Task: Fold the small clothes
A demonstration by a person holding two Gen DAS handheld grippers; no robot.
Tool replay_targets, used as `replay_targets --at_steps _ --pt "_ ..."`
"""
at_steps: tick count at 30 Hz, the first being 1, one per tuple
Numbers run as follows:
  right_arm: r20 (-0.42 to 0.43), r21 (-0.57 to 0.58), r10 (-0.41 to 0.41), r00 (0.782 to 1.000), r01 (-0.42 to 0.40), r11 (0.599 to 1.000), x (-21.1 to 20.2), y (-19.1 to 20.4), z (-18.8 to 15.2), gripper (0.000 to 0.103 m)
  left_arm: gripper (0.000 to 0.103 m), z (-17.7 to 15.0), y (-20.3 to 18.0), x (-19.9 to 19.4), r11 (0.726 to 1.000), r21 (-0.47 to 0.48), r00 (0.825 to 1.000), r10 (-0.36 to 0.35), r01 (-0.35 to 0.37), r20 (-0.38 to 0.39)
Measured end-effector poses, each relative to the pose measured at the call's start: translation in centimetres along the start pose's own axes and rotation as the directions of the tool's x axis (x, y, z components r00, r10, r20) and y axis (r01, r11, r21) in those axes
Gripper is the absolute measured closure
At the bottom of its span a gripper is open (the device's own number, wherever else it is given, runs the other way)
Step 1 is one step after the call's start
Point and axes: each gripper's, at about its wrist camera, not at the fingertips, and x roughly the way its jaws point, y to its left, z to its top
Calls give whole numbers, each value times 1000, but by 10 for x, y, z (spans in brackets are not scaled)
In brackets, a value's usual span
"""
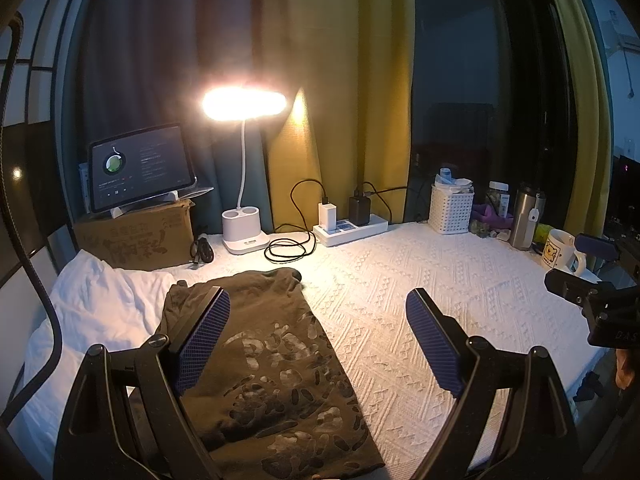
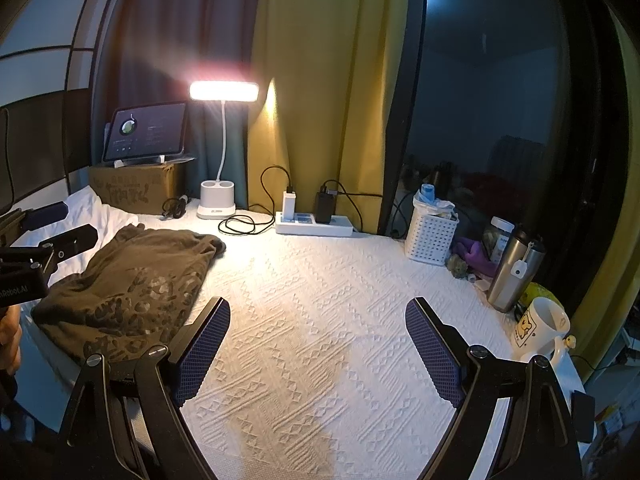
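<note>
A brown printed garment [image 1: 276, 360] lies folded in a long strip on the white textured cloth [image 1: 420, 280], at the left side. My left gripper [image 1: 318, 340] hovers open above it, its left pad [image 1: 204, 340] over the garment and its right pad [image 1: 434, 344] over bare cloth. In the right wrist view the same garment [image 2: 132, 288] lies to the left, and my right gripper [image 2: 318, 344] stands open over bare cloth [image 2: 320, 320] with nothing between its pads. The right gripper [image 1: 588, 280] also shows at the right edge of the left wrist view.
White fabric [image 1: 100, 304] lies left of the garment. At the back stand a cardboard box with a tablet [image 1: 140, 168], a lit desk lamp [image 1: 244, 232], a power strip [image 1: 352, 228] with cables, a white basket [image 1: 452, 208], a steel tumbler [image 1: 526, 220] and a mug [image 1: 560, 250].
</note>
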Motion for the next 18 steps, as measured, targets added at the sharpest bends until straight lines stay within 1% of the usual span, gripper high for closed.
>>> replay_targets --at_steps 18 --pt "-10 -12 12 1000 -12 1000 7 0 -2 13 14 -1 4 0 1000 5 1000 -1 1 2"
